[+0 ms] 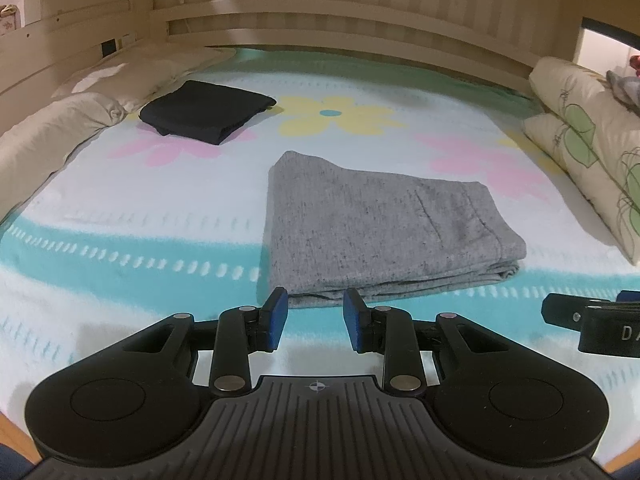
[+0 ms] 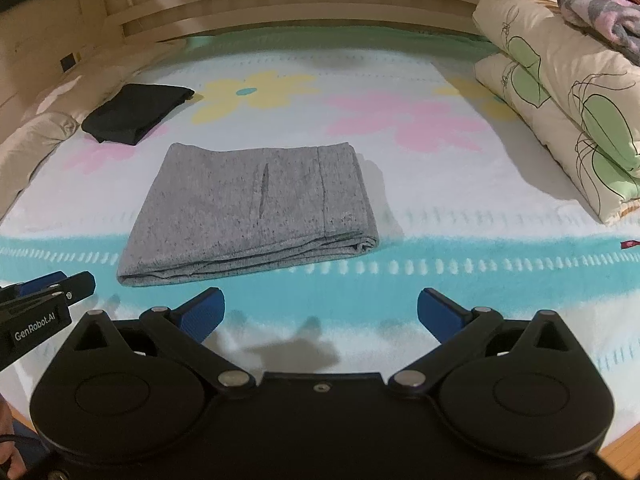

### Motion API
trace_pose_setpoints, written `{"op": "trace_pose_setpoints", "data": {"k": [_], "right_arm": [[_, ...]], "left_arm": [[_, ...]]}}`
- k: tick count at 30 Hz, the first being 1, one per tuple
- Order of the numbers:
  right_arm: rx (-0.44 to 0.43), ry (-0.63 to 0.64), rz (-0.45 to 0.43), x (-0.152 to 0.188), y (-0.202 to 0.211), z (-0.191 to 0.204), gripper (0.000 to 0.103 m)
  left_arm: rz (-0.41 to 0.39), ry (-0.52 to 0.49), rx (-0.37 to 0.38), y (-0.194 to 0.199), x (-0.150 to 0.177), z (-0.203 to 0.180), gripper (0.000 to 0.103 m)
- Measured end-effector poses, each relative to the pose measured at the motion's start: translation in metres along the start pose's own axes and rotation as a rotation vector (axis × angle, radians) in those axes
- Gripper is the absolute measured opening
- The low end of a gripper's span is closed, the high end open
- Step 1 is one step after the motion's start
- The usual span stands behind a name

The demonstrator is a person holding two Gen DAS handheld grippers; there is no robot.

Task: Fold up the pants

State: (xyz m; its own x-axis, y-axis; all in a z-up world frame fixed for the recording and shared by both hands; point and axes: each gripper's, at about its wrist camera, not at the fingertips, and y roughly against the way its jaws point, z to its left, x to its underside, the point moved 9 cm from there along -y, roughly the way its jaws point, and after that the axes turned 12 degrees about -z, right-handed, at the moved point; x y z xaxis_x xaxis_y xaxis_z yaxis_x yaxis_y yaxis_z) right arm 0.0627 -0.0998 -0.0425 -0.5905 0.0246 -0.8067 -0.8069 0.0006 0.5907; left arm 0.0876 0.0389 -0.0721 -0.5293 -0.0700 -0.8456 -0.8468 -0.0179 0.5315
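Grey pants (image 1: 376, 224) lie folded into a flat rectangle on the flowered bedspread (image 1: 120, 208); they also show in the right wrist view (image 2: 256, 208). My left gripper (image 1: 315, 318) is open and empty, its blue pads just short of the pants' near edge. My right gripper (image 2: 320, 314) is wide open and empty, held back from the pants and to their right. The right gripper's tip shows at the left wrist view's right edge (image 1: 592, 316); the left gripper shows at the right wrist view's left edge (image 2: 44, 300).
A folded black garment (image 1: 206, 112) lies at the far left of the bed, also seen from the right wrist (image 2: 134, 112). Beige pillows (image 1: 60, 128) line the left side. Stacked leaf-print quilts (image 2: 560, 92) stand on the right. A wooden headboard (image 1: 340, 12) runs behind.
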Motion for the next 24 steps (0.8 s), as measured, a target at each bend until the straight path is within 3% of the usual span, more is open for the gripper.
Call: {"op": "trace_pose_setpoints", "data": {"k": [24], "right_arm": [[0.004,0.018,0.022,0.0051,-0.0020,0.0029,0.102]], "left_arm": [[0.015,-0.031,-0.014,-0.0006,0.0032,0.0009,0.029]]}}
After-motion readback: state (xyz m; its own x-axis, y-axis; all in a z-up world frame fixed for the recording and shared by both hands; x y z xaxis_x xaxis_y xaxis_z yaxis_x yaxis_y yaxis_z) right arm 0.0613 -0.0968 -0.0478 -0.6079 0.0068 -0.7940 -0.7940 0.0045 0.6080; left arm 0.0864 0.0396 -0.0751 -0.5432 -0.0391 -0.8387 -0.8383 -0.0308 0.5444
